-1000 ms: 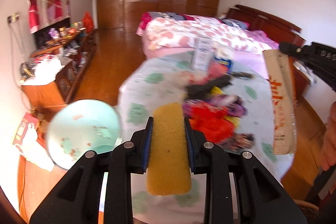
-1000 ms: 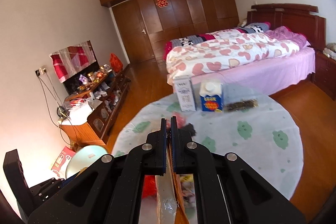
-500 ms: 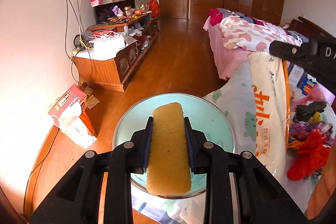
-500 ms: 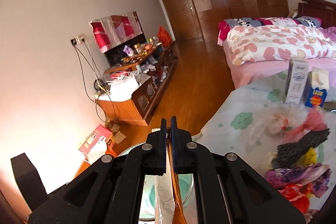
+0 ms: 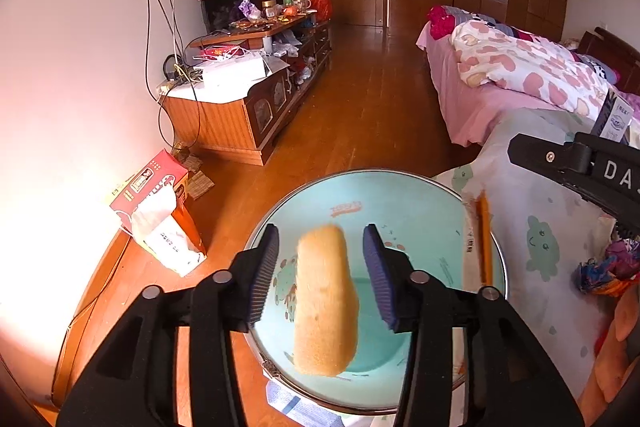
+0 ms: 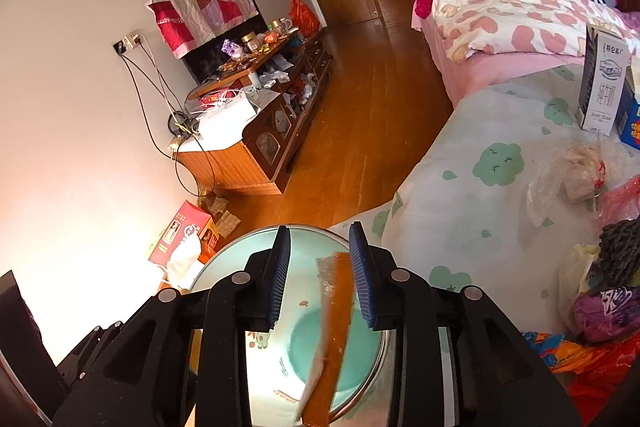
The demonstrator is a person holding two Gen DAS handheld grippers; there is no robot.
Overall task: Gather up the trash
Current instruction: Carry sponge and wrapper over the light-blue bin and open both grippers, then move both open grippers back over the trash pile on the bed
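right claw: spread | wrapper: between pads, seemingly loose | above basin

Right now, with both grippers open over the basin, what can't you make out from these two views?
- Basin floor, left wrist view: the motion-blurred sponge and left gripper cover part of it.
- Wrapper, right wrist view: blurred, print unreadable, lower end cut off by the frame edge.
- Trash pile: cut off at the right edge in both views.
- Right gripper: whether the wrapper touches the right pad is unclear.
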